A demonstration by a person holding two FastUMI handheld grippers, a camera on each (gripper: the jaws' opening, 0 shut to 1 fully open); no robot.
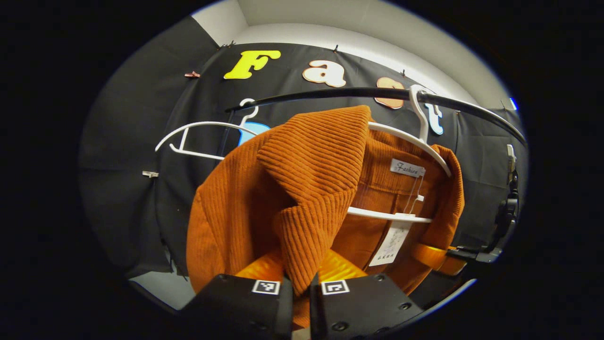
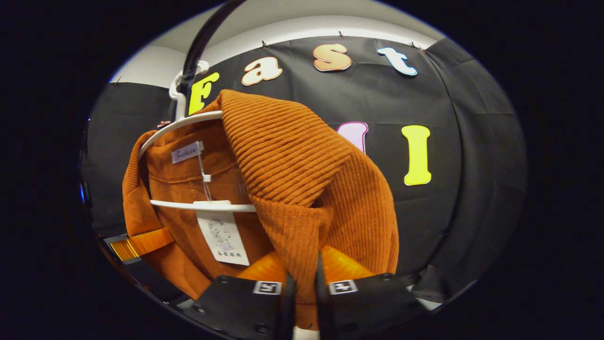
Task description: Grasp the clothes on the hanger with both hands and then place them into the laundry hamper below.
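Black cloth is hung across the booth's back wall, with pale wall above it, and a dark rail [image 1: 358, 93] is curved across the top in the left gripper view. From that rail a white hanger [image 1: 415, 139] is hung, and an orange corduroy jacket [image 1: 264, 189] is draped over it, front open, a sewn neck label and a paper tag [image 1: 394, 243] showing inside. A second, bare white hanger [image 1: 198, 137] is seen farther along the rail.

The left gripper [image 1: 301, 290] is clenched on the jacket's front edge, cloth being pinched between both fingers. In the right gripper view the right gripper [image 2: 304, 290] is likewise clamped on the opposite front edge of the jacket [image 2: 302, 160]. The lower part of the garment is cut off by the grippers' bodies, and the print on the tag [image 2: 222, 238] cannot be made out. At the left gripper view's right edge, the other gripper's orange finger [image 1: 432, 257] is partly seen, its tip hidden in cloth.
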